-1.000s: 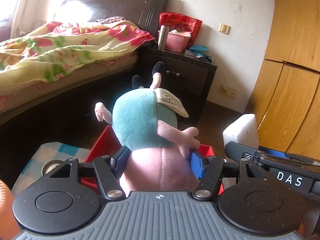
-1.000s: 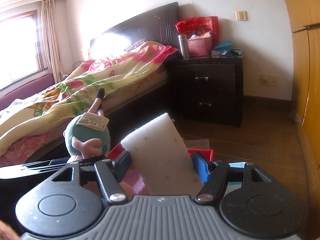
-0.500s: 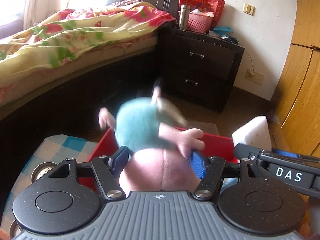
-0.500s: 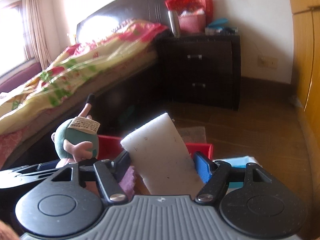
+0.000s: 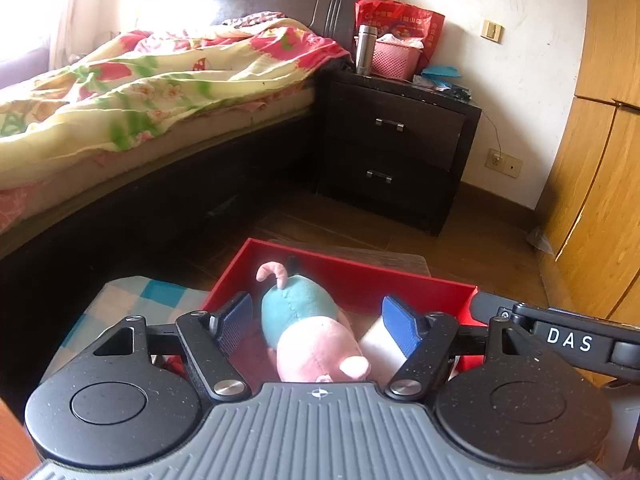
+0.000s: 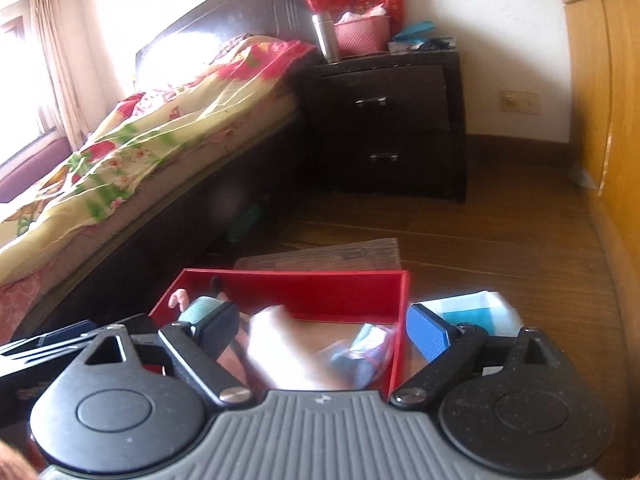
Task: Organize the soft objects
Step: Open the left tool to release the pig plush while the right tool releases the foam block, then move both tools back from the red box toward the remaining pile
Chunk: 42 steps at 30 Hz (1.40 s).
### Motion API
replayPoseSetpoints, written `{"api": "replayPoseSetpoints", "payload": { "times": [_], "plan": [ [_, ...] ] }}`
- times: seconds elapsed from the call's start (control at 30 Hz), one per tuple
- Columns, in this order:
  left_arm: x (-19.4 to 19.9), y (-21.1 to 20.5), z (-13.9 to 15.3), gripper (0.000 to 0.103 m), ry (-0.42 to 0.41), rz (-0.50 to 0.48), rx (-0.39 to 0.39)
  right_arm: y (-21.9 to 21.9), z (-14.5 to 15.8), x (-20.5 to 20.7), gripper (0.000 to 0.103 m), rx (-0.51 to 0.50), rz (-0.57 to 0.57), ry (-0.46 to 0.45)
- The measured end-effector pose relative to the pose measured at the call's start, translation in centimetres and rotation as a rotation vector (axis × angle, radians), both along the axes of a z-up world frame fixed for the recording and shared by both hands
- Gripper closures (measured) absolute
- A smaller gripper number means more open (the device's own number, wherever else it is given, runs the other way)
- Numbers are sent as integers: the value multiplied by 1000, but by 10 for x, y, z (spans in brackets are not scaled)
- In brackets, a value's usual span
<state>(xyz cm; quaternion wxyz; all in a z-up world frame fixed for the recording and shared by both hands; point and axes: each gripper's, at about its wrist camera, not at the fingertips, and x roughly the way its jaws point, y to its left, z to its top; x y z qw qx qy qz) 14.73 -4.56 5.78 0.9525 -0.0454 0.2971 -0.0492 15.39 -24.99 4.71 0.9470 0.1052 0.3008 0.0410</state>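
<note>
A pink and teal plush pig lies inside the red box, free of my left gripper, whose jaws are opening with wide gaps either side of the toy. In the right wrist view a white foam block shows as a blur inside the red box. My right gripper has its jaws opening above it, and the pads do not touch it. The plush pig peeks out at the box's left end. A clear packet with blue contents lies at the box's right end.
The box stands on a small wooden stool on the wood floor. A bed with a floral quilt is to the left, a dark nightstand behind, a wooden wardrobe to the right. A blue-checked cloth lies left of the box.
Both grippers tipped down over the red box and spread their jaws. The plush pig left the left gripper and lies in the box; the foam block dropped from the right gripper into it.
</note>
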Motion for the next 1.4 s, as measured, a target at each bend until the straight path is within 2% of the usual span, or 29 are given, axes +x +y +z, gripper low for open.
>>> {"api": "replayPoseSetpoints", "payload": {
  "times": [0.1, 0.27, 0.53, 0.7, 1.03, 1.4],
  "plan": [
    [-9, 1, 4, 31, -8, -11, -5, 0, 2, -11, 32, 8, 2, 6],
    [-31, 1, 6, 25, -9, -46, -2, -1, 2, -42, 32, -6, 9, 8],
    [-56, -1, -6, 23, 14, -85, 16, -7, -10, -77, 32, 1, -11, 32],
    [-63, 6, -13, 24, 13, -90, 24, -11, -15, -88, 32, 11, -28, 27],
    [-80, 7, -27, 24, -10, -165, 78, -12, -20, -95, 32, 15, -29, 34],
    [-81, 16, -36, 30, 23, -222, 52, -5, -28, -98, 32, 2, -13, 56]
  ]
}}
